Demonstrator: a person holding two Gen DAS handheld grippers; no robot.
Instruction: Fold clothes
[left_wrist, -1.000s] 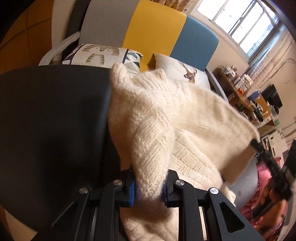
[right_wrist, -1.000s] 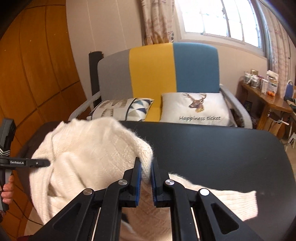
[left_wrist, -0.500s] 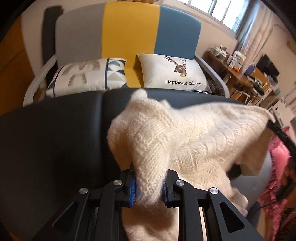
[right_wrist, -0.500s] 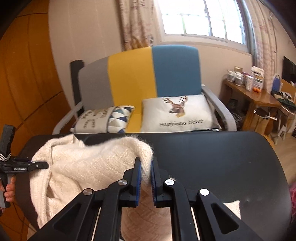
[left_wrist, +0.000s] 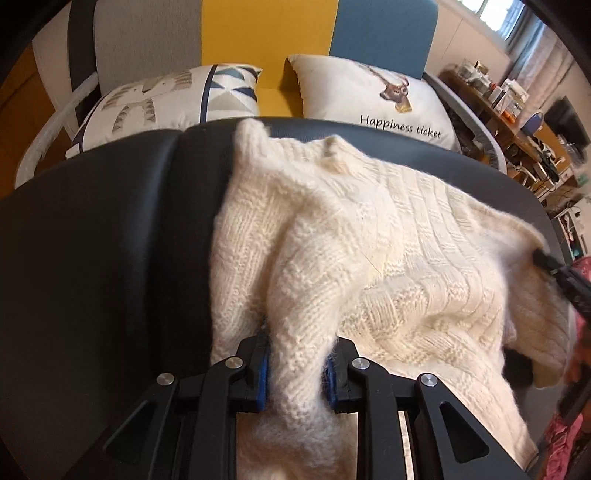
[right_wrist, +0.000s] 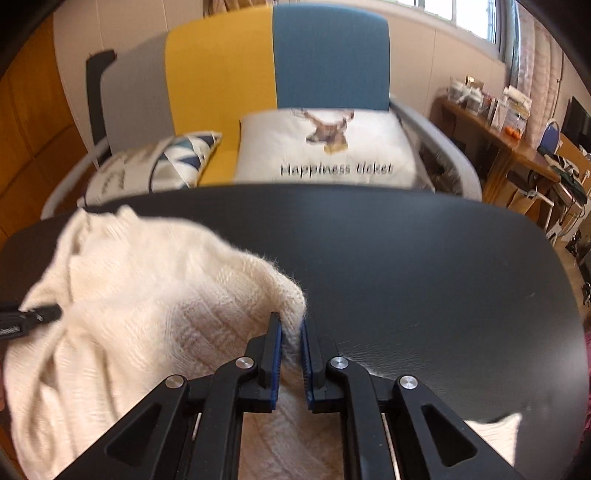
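Both jaws are clamped on the sweater (left_wrist: 369, 258): the left gripper (left_wrist: 297, 363) pinches a thick bunched fold, the right gripper (right_wrist: 291, 343) a thin edge. The sweater lies partly spread on the tabletop (right_wrist: 424, 266), nearer its left side. To fold well, I judge both held edges should come down level and taut, laid flat before letting go. It is cream, chunky-knit, fuzzy and limp; the tabletop is black, smooth, round-edged. Beyond the tabletop sit two soft cushions (left_wrist: 373, 96).
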